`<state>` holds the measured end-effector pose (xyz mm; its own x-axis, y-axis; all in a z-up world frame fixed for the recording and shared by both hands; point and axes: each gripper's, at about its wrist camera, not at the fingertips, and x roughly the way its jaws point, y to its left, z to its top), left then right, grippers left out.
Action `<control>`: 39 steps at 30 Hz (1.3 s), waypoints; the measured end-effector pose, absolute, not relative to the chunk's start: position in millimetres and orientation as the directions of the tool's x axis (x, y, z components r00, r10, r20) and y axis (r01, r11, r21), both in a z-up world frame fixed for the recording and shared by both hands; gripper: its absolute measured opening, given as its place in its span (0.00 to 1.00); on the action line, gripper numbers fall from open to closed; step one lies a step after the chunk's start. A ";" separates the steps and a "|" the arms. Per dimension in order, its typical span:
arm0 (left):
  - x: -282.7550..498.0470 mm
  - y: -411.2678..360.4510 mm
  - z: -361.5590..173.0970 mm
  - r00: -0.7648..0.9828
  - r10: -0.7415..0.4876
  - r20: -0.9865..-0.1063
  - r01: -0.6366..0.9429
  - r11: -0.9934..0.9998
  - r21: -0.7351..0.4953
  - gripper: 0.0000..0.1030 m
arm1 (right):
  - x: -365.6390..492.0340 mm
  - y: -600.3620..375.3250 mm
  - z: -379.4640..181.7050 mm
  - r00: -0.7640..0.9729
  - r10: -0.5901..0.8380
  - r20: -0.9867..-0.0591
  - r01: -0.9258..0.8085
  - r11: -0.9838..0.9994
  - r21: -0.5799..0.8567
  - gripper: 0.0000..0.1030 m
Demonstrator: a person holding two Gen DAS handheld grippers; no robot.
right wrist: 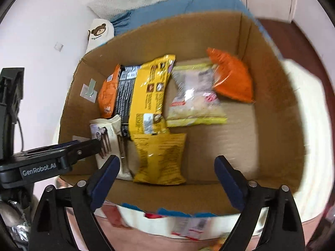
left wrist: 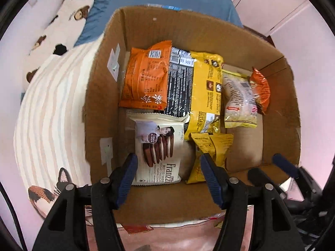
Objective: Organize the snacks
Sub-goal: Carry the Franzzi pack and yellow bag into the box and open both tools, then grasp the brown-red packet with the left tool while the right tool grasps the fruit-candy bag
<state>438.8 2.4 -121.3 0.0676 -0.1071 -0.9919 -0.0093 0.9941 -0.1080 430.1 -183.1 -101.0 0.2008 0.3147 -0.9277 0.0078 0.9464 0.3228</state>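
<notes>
Two grippers are hovering over the near rim of the cardboard box (left wrist: 278, 96), and you are holding both with their jaws spread apart and gripping nothing. Your left gripper (left wrist: 168, 177) is sitting above the near-left part of the box, its fingertips (left wrist: 129, 167) flanking the white Franzzi biscuit pack (left wrist: 157, 146) without touching it. Your right gripper (right wrist: 166, 172) is hanging over the near middle of the box, with the small yellow packet (right wrist: 160, 159) lying between and just beyond its fingers. Inside the box, the snacks are lying flat on the floor: an orange noodle pack (left wrist: 145, 77) is resting against the far-left wall, a black pack (left wrist: 179, 90) is lying just beside it, and a long yellow pack (left wrist: 206, 92) is overlapping the black one. Right of that, a clear pack with yellow ends (left wrist: 238, 100) is lying near the far-right corner, and a small orange packet (left wrist: 260, 87) is overlapping its right edge. The near-right floor of the box is showing bare cardboard. The right wrist view is blurred.
</notes>
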 end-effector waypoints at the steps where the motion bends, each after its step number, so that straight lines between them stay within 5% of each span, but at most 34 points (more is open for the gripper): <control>1: 434.0 0.7 -116.8 0.087 -0.102 -0.991 -0.003 0.995 -0.103 0.59 | 428.4 -185.3 -96.5 0.213 0.305 -0.928 0.004 0.950 0.313 0.91; 17: 364.4 -28.7 -30.3 0.375 -0.097 -0.922 0.066 0.995 -0.077 0.59 | 381.9 -220.6 -19.0 0.383 0.183 -0.906 -0.014 0.981 0.192 0.94; 33: 305.5 -30.5 35.8 0.530 -0.130 -0.838 0.074 0.992 -0.107 0.59 | 309.8 -226.1 67.4 0.545 0.204 -0.813 -0.065 0.977 0.202 0.95; 34: 302.6 -30.1 35.1 0.529 -0.134 -0.838 0.075 0.991 -0.111 0.62 | 307.2 -228.6 66.4 0.540 0.211 -0.815 -0.061 0.975 0.213 0.95; 37: 291.9 -23.4 28.4 0.532 -0.121 -0.838 0.059 0.993 -0.106 0.95 | 296.5 -241.9 54.5 0.510 0.225 -0.830 -0.030 0.969 0.244 0.95; 39: 284.3 -17.0 14.8 0.523 -0.098 -0.847 0.035 0.995 -0.093 0.95 | 288.3 -256.1 39.1 0.480 0.222 -0.849 0.005 0.967 0.255 0.95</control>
<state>284.3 -17.0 14.8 0.5229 -0.0979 -0.8467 0.0351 0.9950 -0.0934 288.3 -256.1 39.1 0.4803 0.2216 -0.8486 0.0051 0.9668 0.2554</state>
